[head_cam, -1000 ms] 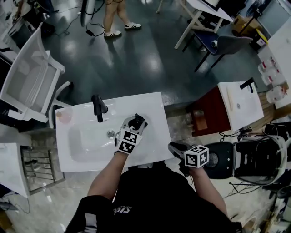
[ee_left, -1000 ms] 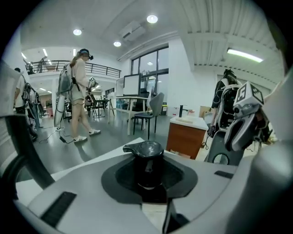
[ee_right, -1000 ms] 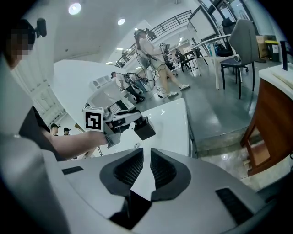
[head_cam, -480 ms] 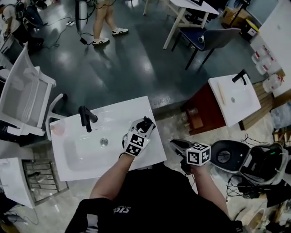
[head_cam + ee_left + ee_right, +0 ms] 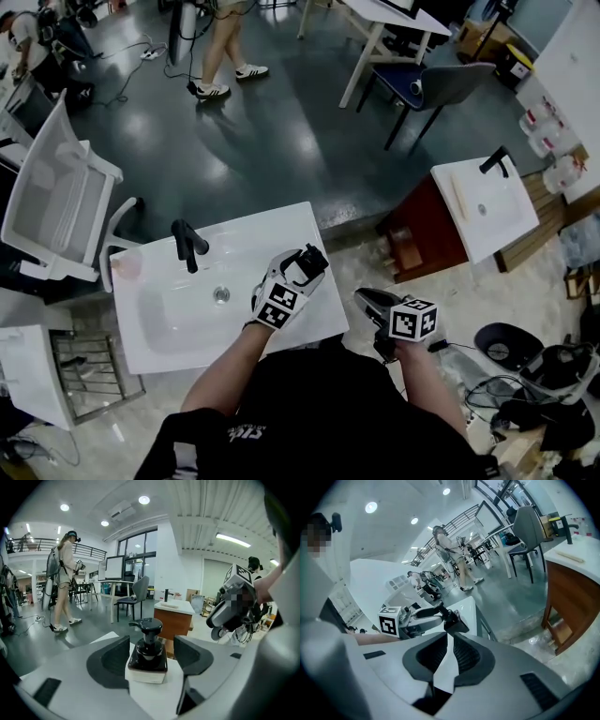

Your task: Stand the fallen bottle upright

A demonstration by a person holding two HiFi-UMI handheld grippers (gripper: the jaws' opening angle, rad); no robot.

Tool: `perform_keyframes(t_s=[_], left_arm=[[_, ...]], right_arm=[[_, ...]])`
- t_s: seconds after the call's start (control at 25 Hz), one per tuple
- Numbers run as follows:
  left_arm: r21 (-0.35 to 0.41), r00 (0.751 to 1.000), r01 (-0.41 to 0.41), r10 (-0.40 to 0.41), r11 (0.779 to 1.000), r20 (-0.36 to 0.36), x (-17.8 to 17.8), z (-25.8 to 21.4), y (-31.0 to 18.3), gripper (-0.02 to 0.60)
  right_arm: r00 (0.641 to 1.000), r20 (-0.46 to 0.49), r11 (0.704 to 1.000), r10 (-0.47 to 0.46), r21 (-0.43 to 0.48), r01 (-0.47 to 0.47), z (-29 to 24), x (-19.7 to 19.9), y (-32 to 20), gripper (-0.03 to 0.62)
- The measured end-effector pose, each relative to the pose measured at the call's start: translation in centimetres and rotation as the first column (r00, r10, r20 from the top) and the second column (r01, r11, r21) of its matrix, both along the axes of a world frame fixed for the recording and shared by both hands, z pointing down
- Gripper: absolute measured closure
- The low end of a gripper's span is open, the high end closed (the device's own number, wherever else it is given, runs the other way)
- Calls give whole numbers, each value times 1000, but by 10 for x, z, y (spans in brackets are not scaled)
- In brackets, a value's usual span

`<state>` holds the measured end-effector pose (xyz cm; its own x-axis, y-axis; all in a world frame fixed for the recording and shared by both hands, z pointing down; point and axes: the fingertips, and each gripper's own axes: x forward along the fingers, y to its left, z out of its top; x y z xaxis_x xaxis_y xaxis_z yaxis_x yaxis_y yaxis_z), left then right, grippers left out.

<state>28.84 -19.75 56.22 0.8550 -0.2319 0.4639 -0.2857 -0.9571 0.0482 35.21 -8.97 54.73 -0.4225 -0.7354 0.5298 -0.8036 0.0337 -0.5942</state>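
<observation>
A dark pump bottle (image 5: 148, 651) stands upright on the white countertop (image 5: 154, 693), near its right edge. My left gripper (image 5: 151, 655) has just been opening; its jaws stand wide on either side of the bottle and the pads are apart from it. In the head view the left gripper (image 5: 306, 264) is over the counter's right part, with the bottle (image 5: 316, 254) at its tip. My right gripper (image 5: 366, 300) hangs off the counter's right side, shut with nothing between its fingers. The right gripper view shows its jaws (image 5: 449, 639) together, pointing at the left gripper (image 5: 423, 617).
A sink basin (image 5: 178, 309) with a drain and a black faucet (image 5: 187, 246) takes up the counter's left. A second sink unit on a wooden cabinet (image 5: 441, 230) stands to the right. A white chair (image 5: 56, 202), a wire rack (image 5: 80, 370) and a walking person (image 5: 220, 42) are nearby.
The left gripper has moved right, away from the drain toward the counter's right edge. The right gripper has shifted slightly beside the counter. The head camera has turned.
</observation>
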Motion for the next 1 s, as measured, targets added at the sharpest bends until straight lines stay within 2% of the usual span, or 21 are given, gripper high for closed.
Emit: perform_keyframes(t_s=[0.28,0.56,0.64,0.76,0.88,1.0], left_arm=[[-10,998,28,-29,1000,-51,-50,-31,11,284],[45,994,20,-15,999,-108,-110,-82,17,372],[67,993,25,-17,997,-120,-125,-97,18,404],[68,988,74,-64,995,-144,-148,-120,13,454],[55,976,146,-134,988,-172,-170,-140,12,479],[48,967,205,-195,978,-166,-188,-151,14,495]], right_arm=[[996,-71,991,-50,118,59,-44,-47,-16,544],[982,-145,957,-123,245,156,-90,-127,-31,551],[967,-198,933,-159,291,213,-107,-149,-30,551],[925,-298,872,-235,355,336,-136,-182,-28,549],[922,-300,820,-246,442,363,-165,-196,-25,563],[917,-301,767,-261,512,387,-189,-201,-22,580]])
